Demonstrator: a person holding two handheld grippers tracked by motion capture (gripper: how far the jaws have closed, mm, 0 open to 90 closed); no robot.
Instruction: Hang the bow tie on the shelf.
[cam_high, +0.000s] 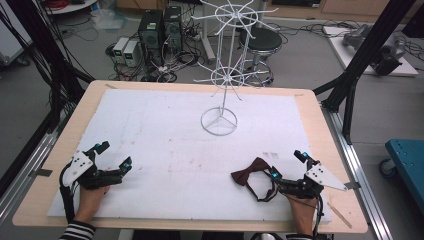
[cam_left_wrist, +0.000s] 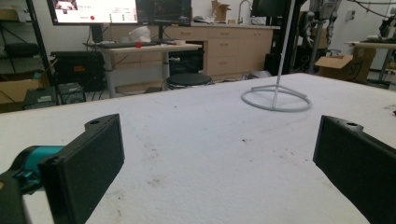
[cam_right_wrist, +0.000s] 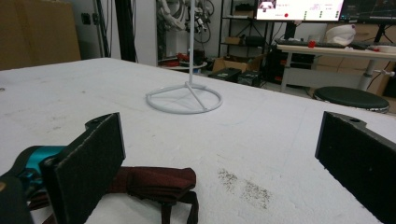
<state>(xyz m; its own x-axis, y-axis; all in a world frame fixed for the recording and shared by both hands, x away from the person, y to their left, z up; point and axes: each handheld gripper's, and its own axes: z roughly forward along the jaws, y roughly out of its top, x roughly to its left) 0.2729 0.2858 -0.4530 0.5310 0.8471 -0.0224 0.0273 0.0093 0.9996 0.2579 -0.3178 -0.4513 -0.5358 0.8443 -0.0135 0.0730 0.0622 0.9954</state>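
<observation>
Two grippers rest low at the near edge of the table (cam_high: 60, 150), both with jaws spread wide and nothing between them. Left gripper (cam_high: 114, 155) sits well apart from the work, over bare white mat (cam_high: 165, 135). Right gripper (cam_high: 288, 164) is at the near right, its inner jaw touching or just over the bow tie (cam_high: 248, 172).

Bow tie: dark red, lying flat on the mat, the bow toward the table's middle, its dark strap (cam_high: 266, 192) looped back toward the right hand. In the right gripper view the bow (cam_right_wrist: 156, 183) lies behind and beside the left-hand jaw, not between the two.

White wire stand (cam_high: 219, 121) is upright at the far middle, well apart from the tie, with spoked arms (cam_high: 227, 77) at two levels.

Judged step: take up the tie with the right gripper, likely to hang it on the stand.

Notes for a good grasp:
- Shift the gripper sideways so the tie falls between the jaws before closing.
- Pinch at the knot or the strap near it; fabric is limp, and a wing alone would fold and droop.
- Keep jaw tips close to the mat without dragging.
- Risk: strap loop snagging a jaw on lift.
- Left gripper is free to spread the loop later.
</observation>
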